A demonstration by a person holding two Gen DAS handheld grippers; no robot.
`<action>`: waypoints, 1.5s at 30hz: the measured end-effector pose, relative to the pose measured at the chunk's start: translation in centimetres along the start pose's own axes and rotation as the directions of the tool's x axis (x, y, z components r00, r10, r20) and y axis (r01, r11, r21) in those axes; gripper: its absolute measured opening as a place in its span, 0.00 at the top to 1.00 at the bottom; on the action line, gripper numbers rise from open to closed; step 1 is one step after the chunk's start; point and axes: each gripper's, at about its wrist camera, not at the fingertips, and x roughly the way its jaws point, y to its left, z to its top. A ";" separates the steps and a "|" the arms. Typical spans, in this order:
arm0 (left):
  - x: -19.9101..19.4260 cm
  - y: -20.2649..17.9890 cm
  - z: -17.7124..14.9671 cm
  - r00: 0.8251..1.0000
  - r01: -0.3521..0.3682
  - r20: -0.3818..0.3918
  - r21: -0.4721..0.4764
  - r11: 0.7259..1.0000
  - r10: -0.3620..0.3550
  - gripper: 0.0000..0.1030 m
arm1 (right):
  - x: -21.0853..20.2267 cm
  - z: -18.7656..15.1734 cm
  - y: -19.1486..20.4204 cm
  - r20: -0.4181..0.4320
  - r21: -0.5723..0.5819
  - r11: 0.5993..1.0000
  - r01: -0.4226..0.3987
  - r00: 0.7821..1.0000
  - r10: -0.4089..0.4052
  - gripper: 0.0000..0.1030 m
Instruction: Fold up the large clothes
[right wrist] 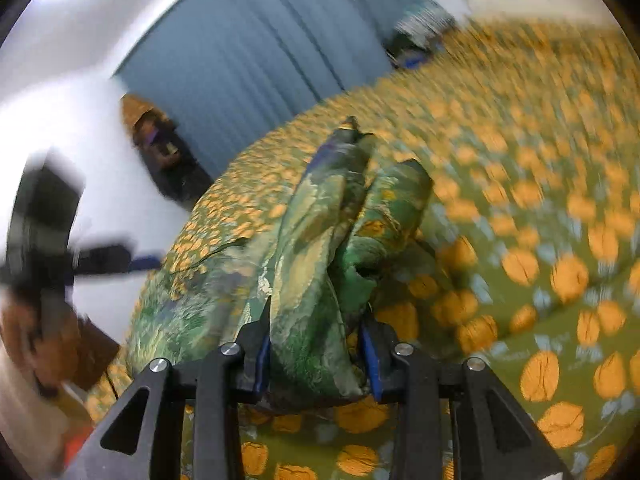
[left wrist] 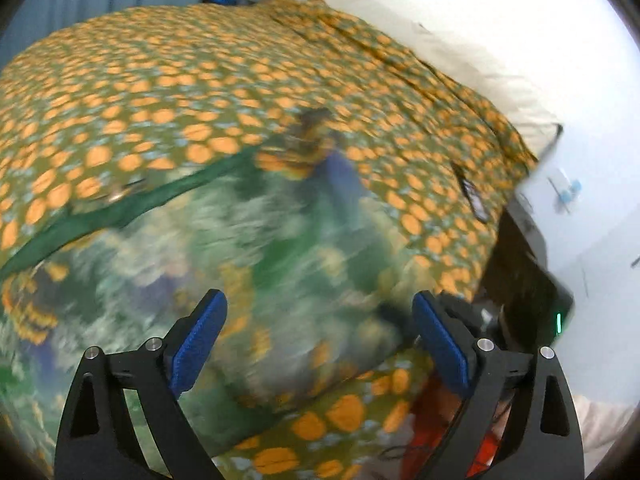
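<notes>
We have the green patterned silky garment (right wrist: 320, 264) bunched between the blue pads of the right gripper (right wrist: 316, 356), which are closed on a thick fold of it, so the cloth runs straight ahead from those jaws, its long axis pointing away from us toward a dark tip that stands up near the middle of the bed. The garment rests on the olive bedspread printed with orange rounds (right wrist: 540, 208), and the rest of it trails down and to the left of the grip. In the left wrist view the left gripper (left wrist: 320, 340) stands wide, its blue pads well apart with nothing pressed between them; the blurred green cloth (left wrist: 256, 248) lies below and ahead of it, not touched as far as we can tell. We judge the right hand the one in charge of the cloth, and the left the free one that must find a second corner or hem. The dark green hem band (left wrist: 120, 208) crossing the left view looks the nearest edge to reach for. Open bedspread lies ahead and to the right in the right wrist view, giving room to spread; on the left the bed edge drops toward a pale wall (right wrist: 72, 128) and a blue pleated curtain (right wrist: 272, 48), so we would steer the cloth away from that side.
</notes>
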 end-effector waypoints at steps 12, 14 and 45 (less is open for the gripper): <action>3.1 -1.2 -1.7 0.903 -0.385 -0.117 0.203 0.900 0.413 0.69 | -0.7 -3.5 15.2 0.064 -0.548 0.837 0.010 0.998 0.030 0.67; 1.7 1.0 -1.5 0.931 -0.333 -0.116 0.117 0.936 0.346 0.72 | -0.7 -3.2 14.8 0.034 -0.522 0.852 -0.035 0.998 0.061 0.60; -10.1 32.7 -17.0 0.987 -0.005 0.129 -0.568 0.823 0.096 0.58 | 17.8 -6.6 24.5 -0.458 -0.409 0.875 -0.259 0.888 0.049 0.68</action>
